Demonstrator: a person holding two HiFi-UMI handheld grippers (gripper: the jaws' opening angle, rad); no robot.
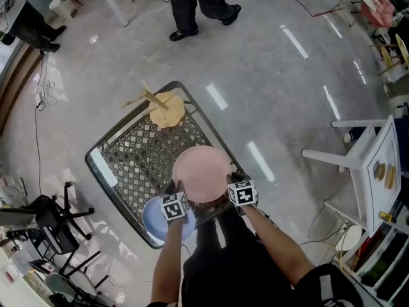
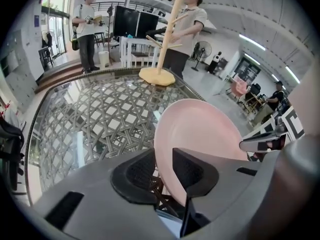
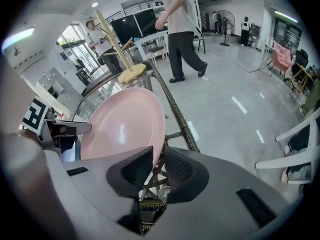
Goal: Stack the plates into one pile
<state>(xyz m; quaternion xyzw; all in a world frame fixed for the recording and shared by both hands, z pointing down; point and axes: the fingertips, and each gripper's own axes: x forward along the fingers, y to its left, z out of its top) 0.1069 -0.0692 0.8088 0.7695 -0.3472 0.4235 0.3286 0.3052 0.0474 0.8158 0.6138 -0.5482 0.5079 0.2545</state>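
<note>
A pink plate (image 1: 201, 173) hangs over the near part of the glass-topped wicker table (image 1: 137, 152), held by its rim from both sides. My left gripper (image 1: 177, 189) is shut on the plate's left edge, and in the left gripper view the rim (image 2: 195, 134) runs between the jaws (image 2: 164, 171). My right gripper (image 1: 231, 183) is shut on the right edge, with the plate (image 3: 122, 126) rising to the left of the jaws (image 3: 159, 166). A blue plate (image 1: 160, 222) lies flat at the table's near left corner, partly hidden under my left gripper.
A wooden mug tree (image 1: 165, 107) stands at the table's far corner. A person (image 1: 198, 5) walks on the floor beyond it. A white chair (image 1: 370, 165) is to the right and a black stand (image 1: 57, 216) to the left.
</note>
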